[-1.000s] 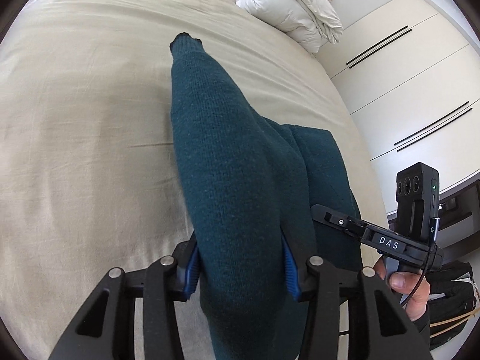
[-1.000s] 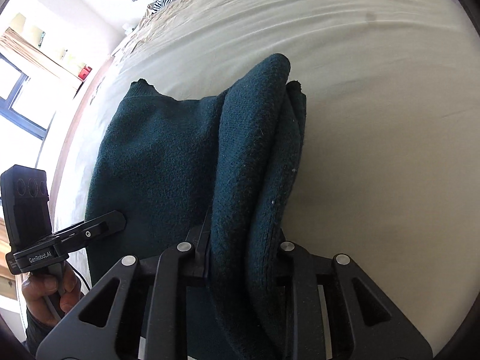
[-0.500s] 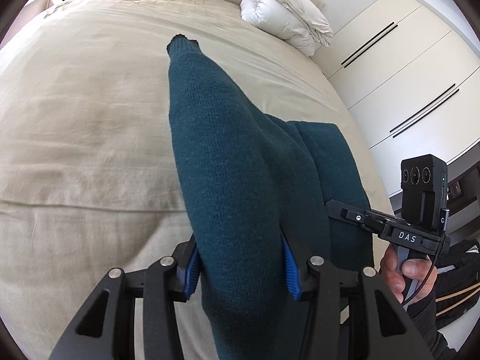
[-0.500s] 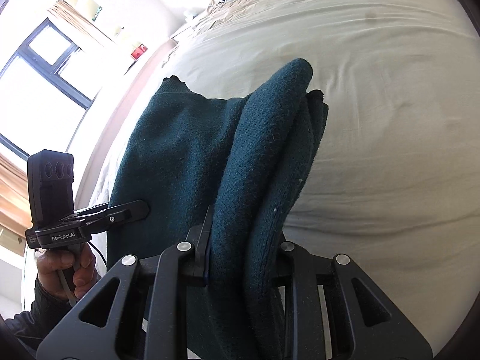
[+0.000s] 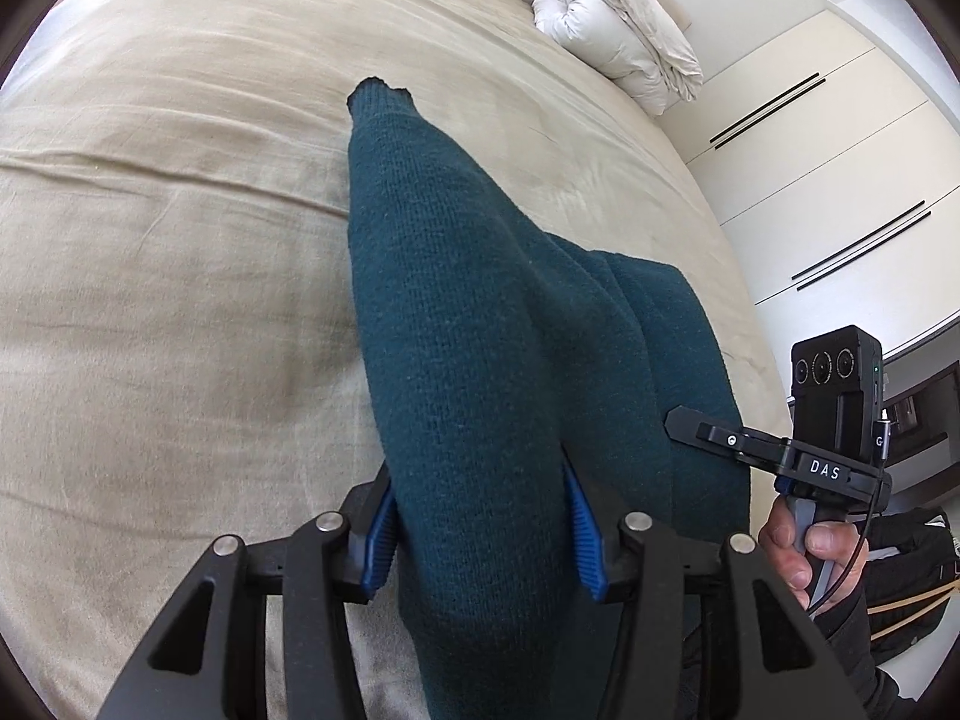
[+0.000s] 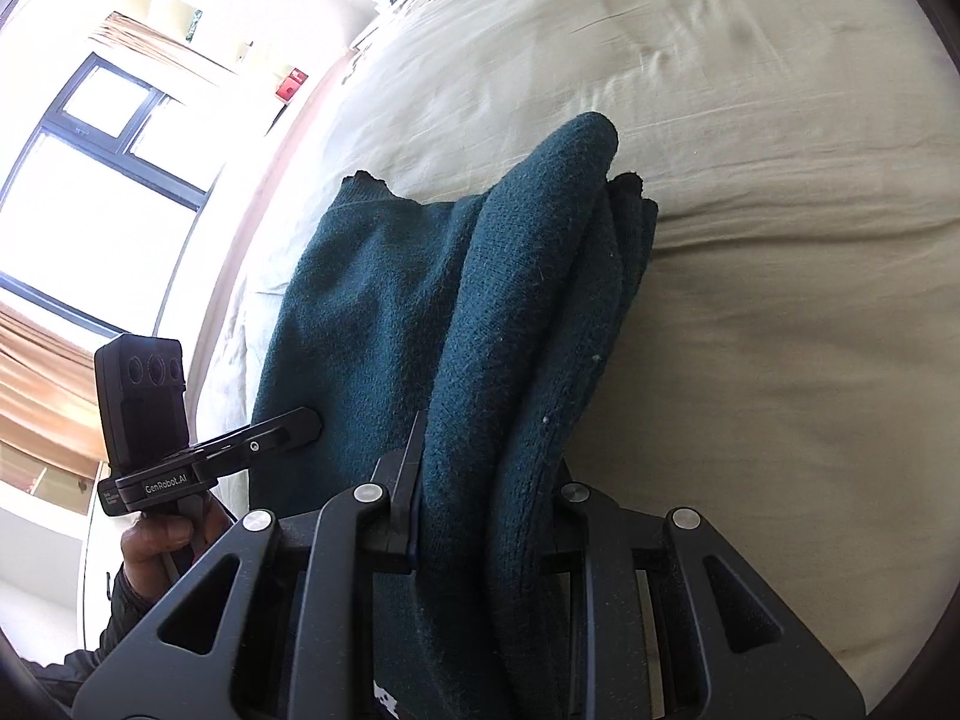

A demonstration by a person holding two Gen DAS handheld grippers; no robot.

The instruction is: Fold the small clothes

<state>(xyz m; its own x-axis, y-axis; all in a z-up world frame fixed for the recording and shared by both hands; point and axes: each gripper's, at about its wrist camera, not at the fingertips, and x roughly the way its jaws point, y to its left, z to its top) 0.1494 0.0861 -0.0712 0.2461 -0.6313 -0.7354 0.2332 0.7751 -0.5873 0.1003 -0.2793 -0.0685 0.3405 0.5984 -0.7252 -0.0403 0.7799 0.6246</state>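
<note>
Home bedroom: wide beige bed (image 5: 180, 240), rolled white duvet (image 5: 618, 54) (wardrobe doors (image 5: 840, 180) beside).

Bare bedspread (image 5: 180, 300) all round; duvet (image 5: 618, 54) far off.

Right claw (image 6: 480, 516) clamped on bunched teal sweater (image 6: 372, 312) above beige bedspread (image 6: 750, 192).

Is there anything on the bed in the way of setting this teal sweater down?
Nothing visible. The teal sweater hangs between the left gripper and the right gripper, over bare beige bedding. The white duvet sits far off near the headboard.
</note>
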